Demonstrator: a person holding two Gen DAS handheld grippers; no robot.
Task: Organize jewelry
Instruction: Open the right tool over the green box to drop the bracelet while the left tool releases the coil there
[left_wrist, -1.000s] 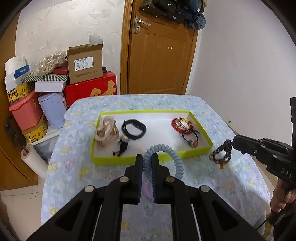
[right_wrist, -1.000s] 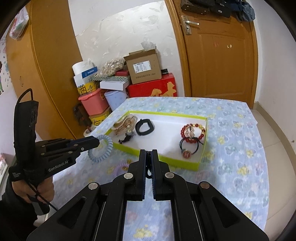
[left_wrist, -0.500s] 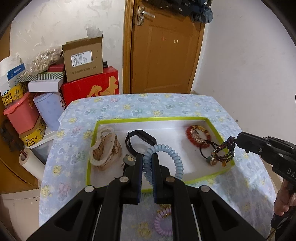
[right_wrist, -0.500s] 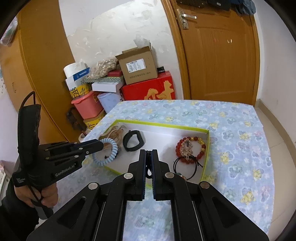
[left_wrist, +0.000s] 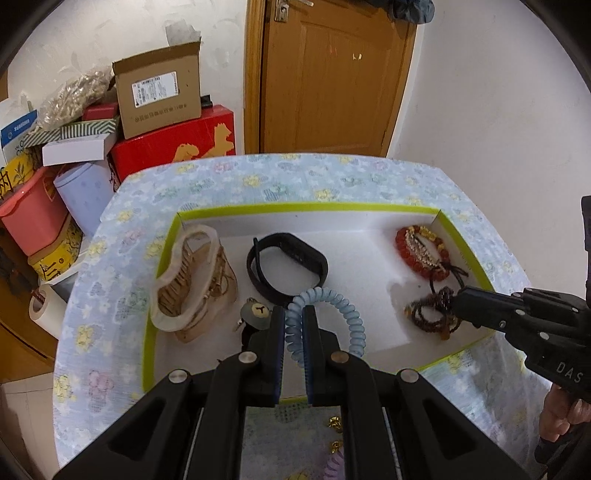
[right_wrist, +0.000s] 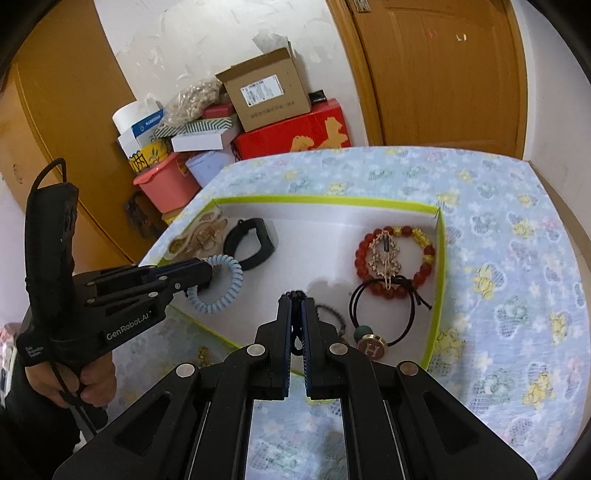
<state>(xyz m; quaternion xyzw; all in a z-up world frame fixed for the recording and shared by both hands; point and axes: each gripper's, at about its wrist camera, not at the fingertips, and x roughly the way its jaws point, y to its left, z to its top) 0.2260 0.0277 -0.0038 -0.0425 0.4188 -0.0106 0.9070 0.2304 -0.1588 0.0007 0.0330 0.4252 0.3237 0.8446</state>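
Note:
A green-rimmed white tray (left_wrist: 162, 280) (right_wrist: 439, 236) lies on the flowered tablecloth. My left gripper (left_wrist: 293, 314) (right_wrist: 210, 275) is shut on a light blue spiral hair tie (left_wrist: 343, 314) (right_wrist: 221, 291) and holds it over the tray's near middle. My right gripper (right_wrist: 295, 301) (left_wrist: 456, 297) is shut on a dark beaded bracelet (left_wrist: 430, 317) (right_wrist: 334, 314), which hangs down onto the tray floor at the right. In the tray lie a beige hair clip (left_wrist: 192, 284), a black wristband (left_wrist: 288, 266), a red bead bracelet (left_wrist: 421, 251) (right_wrist: 395, 254) and a black hair tie with charm (right_wrist: 380, 325).
A bear charm (left_wrist: 255, 314) lies by the left fingers. A purple spiral tie (left_wrist: 334, 465) and small gold pieces (left_wrist: 334, 422) lie on the cloth in front of the tray. Boxes and bins (left_wrist: 159, 103) are stacked left of the table. A wooden door (left_wrist: 332, 74) stands behind.
Both grippers moved forward over the tray. The blue spiral tie now hangs inside the tray, and the dark bracelet has come down from the right rim onto the tray floor.

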